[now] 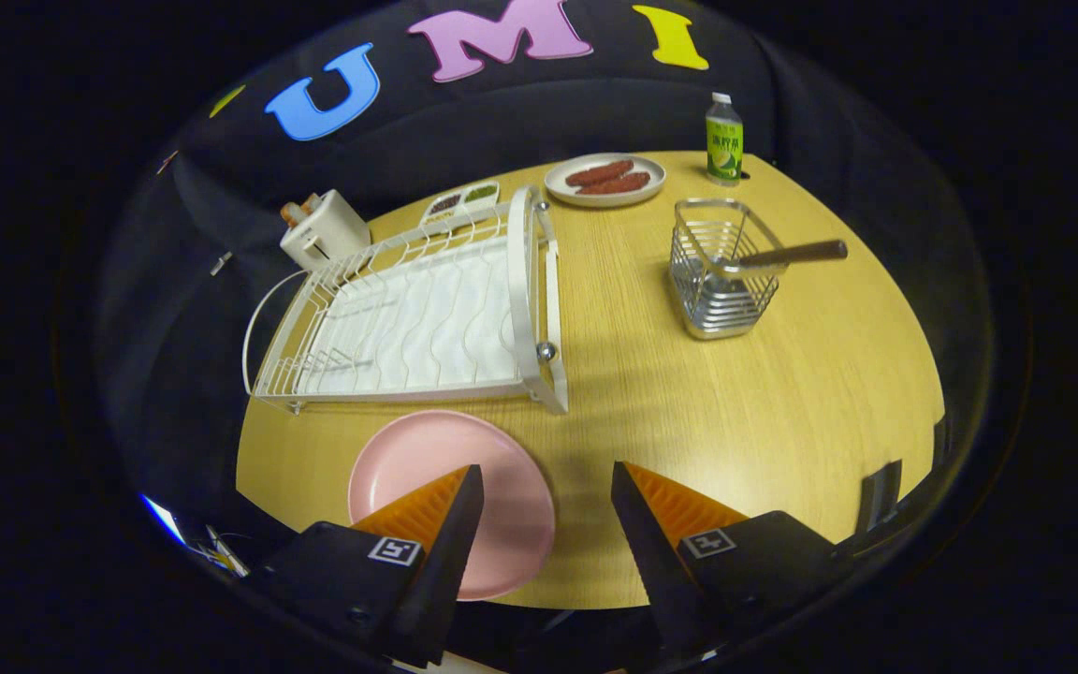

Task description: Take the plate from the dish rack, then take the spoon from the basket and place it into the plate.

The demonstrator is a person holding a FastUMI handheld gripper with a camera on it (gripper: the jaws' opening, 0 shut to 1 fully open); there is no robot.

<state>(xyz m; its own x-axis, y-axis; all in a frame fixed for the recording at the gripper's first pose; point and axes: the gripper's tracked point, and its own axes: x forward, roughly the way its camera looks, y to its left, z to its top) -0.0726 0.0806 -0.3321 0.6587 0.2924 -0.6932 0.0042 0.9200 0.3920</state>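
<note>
Fingers of my gripper point(546, 482) spread wide and empty beside the round pink plate point(450, 501) already off the white wire dish rack point(408, 309), so next I judge comes the wooden-handled spoon point(787, 255) in the steel wire basket point(721, 281) beyond that plate.

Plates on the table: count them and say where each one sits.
2. The pink plate lies empty on the table just before the dish rack, under the open gripper's left finger. The white plate, holding food, sits beyond the rack beside the bottle.

- Pink plate point(436, 468) lies flat on the bench, just before my dish rack point(417, 314).
- Wooden-handled spoon point(787, 255) leans in the wire basket point(721, 281), handle poking out.
</note>
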